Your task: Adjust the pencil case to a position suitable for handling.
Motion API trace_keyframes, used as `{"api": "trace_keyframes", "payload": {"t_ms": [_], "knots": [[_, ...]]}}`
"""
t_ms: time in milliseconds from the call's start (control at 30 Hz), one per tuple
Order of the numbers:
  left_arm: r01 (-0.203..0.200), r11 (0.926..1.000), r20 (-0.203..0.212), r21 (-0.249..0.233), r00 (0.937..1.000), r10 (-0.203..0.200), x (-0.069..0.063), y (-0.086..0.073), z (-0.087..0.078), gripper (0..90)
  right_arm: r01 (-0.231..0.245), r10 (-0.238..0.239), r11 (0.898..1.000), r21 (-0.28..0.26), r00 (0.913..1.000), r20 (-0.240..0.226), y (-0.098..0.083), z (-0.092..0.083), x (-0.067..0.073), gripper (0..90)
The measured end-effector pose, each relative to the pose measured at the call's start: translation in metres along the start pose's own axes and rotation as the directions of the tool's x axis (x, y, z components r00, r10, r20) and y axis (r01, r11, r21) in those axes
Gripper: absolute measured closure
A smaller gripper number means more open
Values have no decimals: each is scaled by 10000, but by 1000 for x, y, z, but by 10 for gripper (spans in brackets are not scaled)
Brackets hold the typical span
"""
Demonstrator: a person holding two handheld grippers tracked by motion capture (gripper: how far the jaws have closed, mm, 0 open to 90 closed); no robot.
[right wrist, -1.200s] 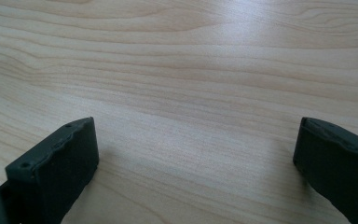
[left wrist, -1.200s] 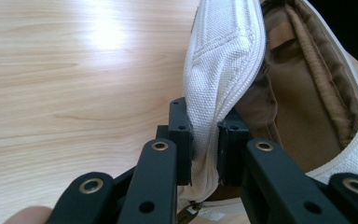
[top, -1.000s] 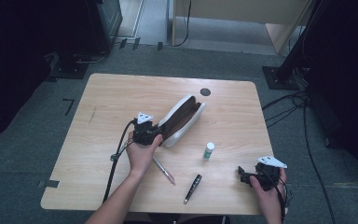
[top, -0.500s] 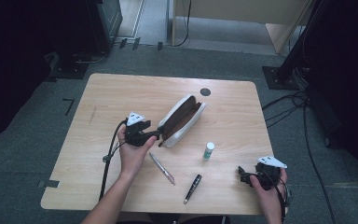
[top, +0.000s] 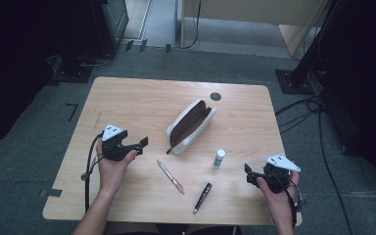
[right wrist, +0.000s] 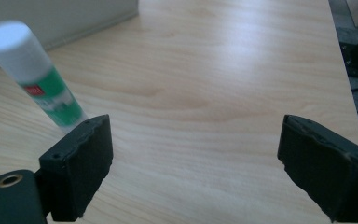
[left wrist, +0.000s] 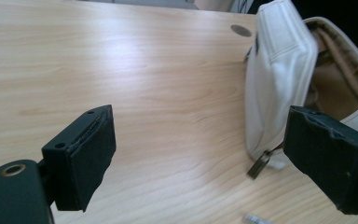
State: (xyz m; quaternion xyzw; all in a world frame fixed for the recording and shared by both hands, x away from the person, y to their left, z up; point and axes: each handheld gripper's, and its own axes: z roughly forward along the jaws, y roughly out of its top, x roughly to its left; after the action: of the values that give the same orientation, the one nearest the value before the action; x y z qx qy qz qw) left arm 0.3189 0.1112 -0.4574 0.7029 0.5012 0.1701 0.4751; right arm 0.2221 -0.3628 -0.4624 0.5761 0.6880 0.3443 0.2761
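The wooden table [top: 127, 107] has rounded corners and wide bare wood across its far-left half and along its right side. One small dark round disc [top: 216, 96] sits near the far edge.

One white pencil case [top: 191, 126] lies diagonally near the middle, unzipped, its brown lining showing. In the left gripper view it [left wrist: 279, 74] fills the upper right, with its zip pull resting on the wood at its near end.

There are two grippers. The left gripper [top: 138, 144], held in the person's left hand [top: 111, 164], sits over the left-centre of the table, pointing toward the case with bare wood between them. In its own view its jaws stand wide apart and grip nothing. The right gripper [top: 248, 174], in the right hand [top: 276, 193], sits near the front-right corner, close to the table's near edge. Its jaws are also spread wide and empty, with clear wood between them.

One pen with a pale, pinkish barrel [top: 170, 176] lies slanted in front of the case, and one black pen [top: 202, 198] lies nearer the front edge, apart from it.

One small glue stick [top: 219, 158] stands upright between the case and the right gripper. In the right gripper view it [right wrist: 35, 74] has a white cap and a green label with a small red mark; the writing is too blurred to read.
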Motion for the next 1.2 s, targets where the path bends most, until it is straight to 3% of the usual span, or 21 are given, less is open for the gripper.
{"api": "trace_keyframes", "payload": {"t_ms": [100, 267, 400, 500, 800, 867, 967, 1100, 1200], "knots": [[45, 9999, -254, 107, 9997, -43, 9, -8, -9, 21, 31, -33, 9999, -123, 9999, -126, 14, -4, 6, 92], [28, 9994, -596, 341, 9982, -7, 22, -24, -23, 0, -64, 34, 9987, -496, 9982, -606, 36, -10, 17, 92], [159, 9985, -983, 524, 9951, -107, 31, -39, -33, 0, 277, -325, 9962, -823, 9978, -582, 52, -10, 29, 93], [287, 9969, -1260, 738, 9918, -192, 39, -49, -39, 0, 347, -424, 9950, -938, 9958, -810, 63, -8, 37, 98], [443, 9910, -2241, 1259, 9744, -151, 57, -77, -54, 0, 506, -642, 9917, -1183, 9914, -1139, 91, 6, 61, 132], [396, 9889, -2533, 1430, 9674, -21, 58, -79, -56, 0, 430, -566, 9929, -1105, 9908, -1229, 96, 12, 65, 132], [397, 9861, -2668, 1611, 9637, 48, 59, -84, -57, 0, 201, -351, 9949, -993, 9879, -1514, 103, 18, 69, 136], [143, 9773, -2962, 2115, 9538, 501, 60, -86, -55, 0, 95, -229, 9970, -775, 9846, -1734, 110, 29, 76, 140], [220, 9743, -2925, 2243, 9552, 457, 60, -87, -54, 0, -29, -66, 9988, -490, 9815, -1913, 115, 39, 80, 140]]}}
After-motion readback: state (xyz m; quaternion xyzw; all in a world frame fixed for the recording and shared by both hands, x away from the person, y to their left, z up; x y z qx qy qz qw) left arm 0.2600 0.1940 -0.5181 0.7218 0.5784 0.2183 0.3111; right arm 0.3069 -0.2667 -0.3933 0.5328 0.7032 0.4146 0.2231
